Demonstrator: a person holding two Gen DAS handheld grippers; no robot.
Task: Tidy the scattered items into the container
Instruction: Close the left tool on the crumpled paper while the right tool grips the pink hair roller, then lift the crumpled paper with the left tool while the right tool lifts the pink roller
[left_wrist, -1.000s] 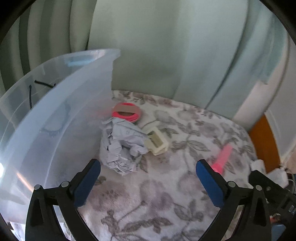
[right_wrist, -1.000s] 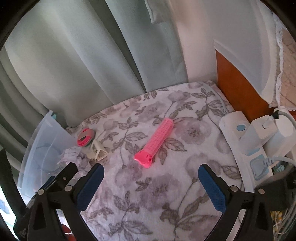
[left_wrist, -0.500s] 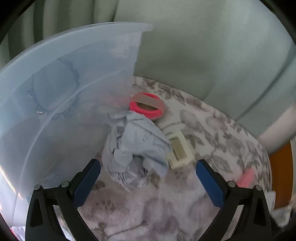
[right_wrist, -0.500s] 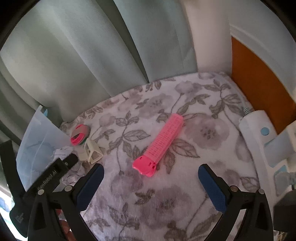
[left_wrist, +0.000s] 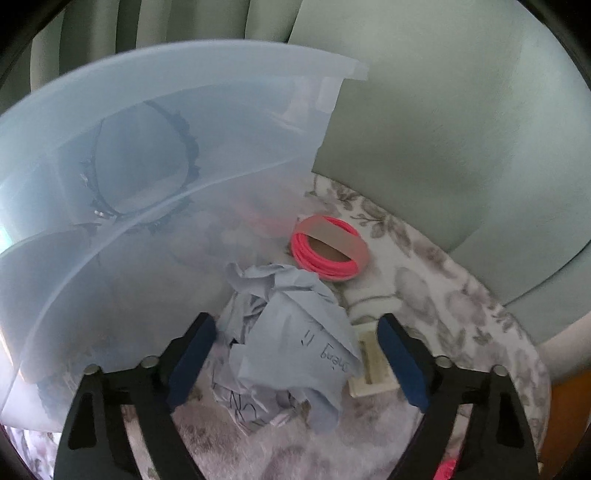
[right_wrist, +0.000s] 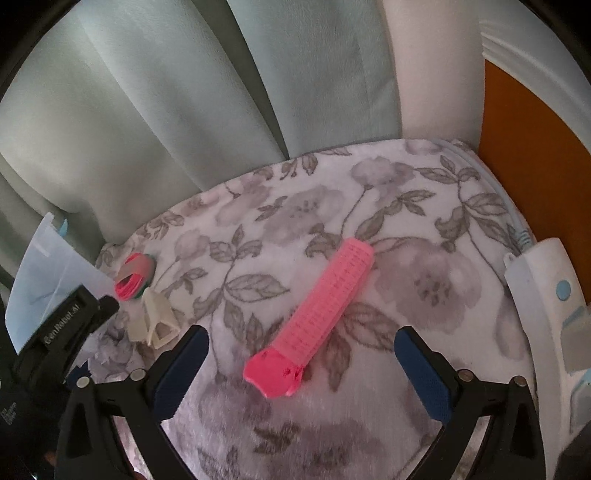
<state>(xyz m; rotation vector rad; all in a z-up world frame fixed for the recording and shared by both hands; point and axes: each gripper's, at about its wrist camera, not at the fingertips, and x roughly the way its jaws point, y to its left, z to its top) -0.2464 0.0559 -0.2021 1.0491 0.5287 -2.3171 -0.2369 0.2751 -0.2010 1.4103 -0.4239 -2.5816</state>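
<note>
Straddling the crumpled paper, my left gripper has its fingers apart, one on each side of the wad; they have just been closing in, yet neither pad presses the paper, so nothing is held. I came at it steeply from above because a loose wad gives no firm edge and is best pinched across its bulk. The bin, a clear tub, stands at ten o'clock from the paper with its wall close against it, so I judge the carry will be short: lift, clear the rim, drop.

At one o'clock from the paper lies the pink coil, and at three o'clock a cream clip, partly hidden by the paper's edge. Both lie on the floral blanket.

My right gripper hangs with fingers wide apart and empty over the near end of the pink roller, which lies slanting toward one o'clock. I lined it up there so the fingers can close across the roller's narrow width rather than along its length. A power strip sits at three o'clock, well clear.
</note>
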